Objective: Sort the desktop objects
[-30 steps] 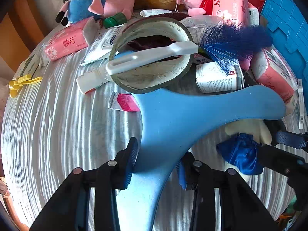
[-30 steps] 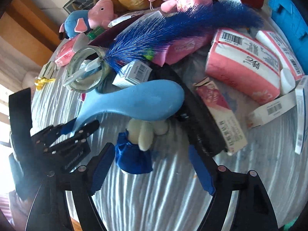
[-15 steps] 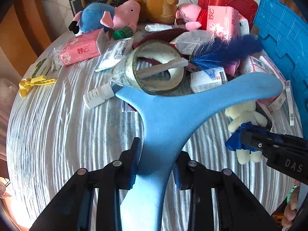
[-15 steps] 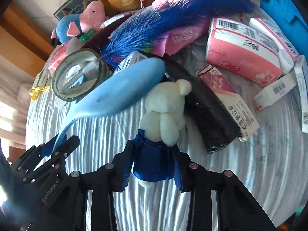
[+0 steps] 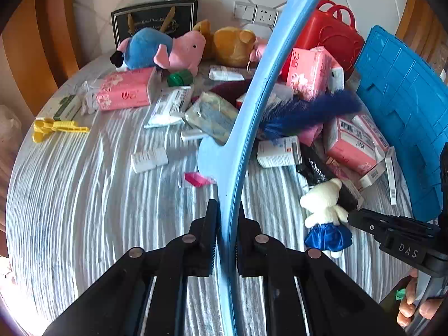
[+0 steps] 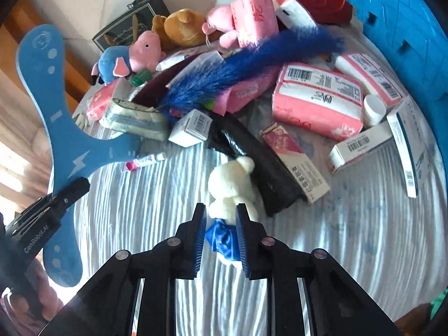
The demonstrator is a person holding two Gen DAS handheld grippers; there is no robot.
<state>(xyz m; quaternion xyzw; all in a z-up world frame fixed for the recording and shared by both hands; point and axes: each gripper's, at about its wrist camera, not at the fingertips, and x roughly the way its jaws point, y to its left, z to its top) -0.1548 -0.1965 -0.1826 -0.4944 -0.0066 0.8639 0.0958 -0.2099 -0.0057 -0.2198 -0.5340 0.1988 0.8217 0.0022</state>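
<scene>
A light blue boomerang (image 5: 246, 117) stands on edge, lifted off the striped cloth, with my left gripper (image 5: 226, 224) shut on its lower arm. The right wrist view shows its flat face (image 6: 56, 112) at the left, held by the left gripper (image 6: 60, 196). A small white bear toy (image 6: 229, 184) in a blue skirt sits between the fingers of my right gripper (image 6: 221, 218). Its jaws are closing and the pads press on the skirt. In the left wrist view the bear (image 5: 324, 204) hangs at the right gripper's tip (image 5: 351, 215).
A blue crate (image 5: 406, 106) stands at the right with a red case (image 5: 330, 33) behind it. Plush pigs (image 5: 162, 50), pink tissue packs (image 6: 316, 103), a blue feather duster (image 6: 252, 64), a black pouch (image 6: 252, 154), small boxes and a yellow clip (image 5: 53, 128) crowd the far half of the round table.
The left gripper closed on the boomerang, raised it and turned it on edge. The right gripper closed on the bear's blue skirt and drew the bear off the pile.
</scene>
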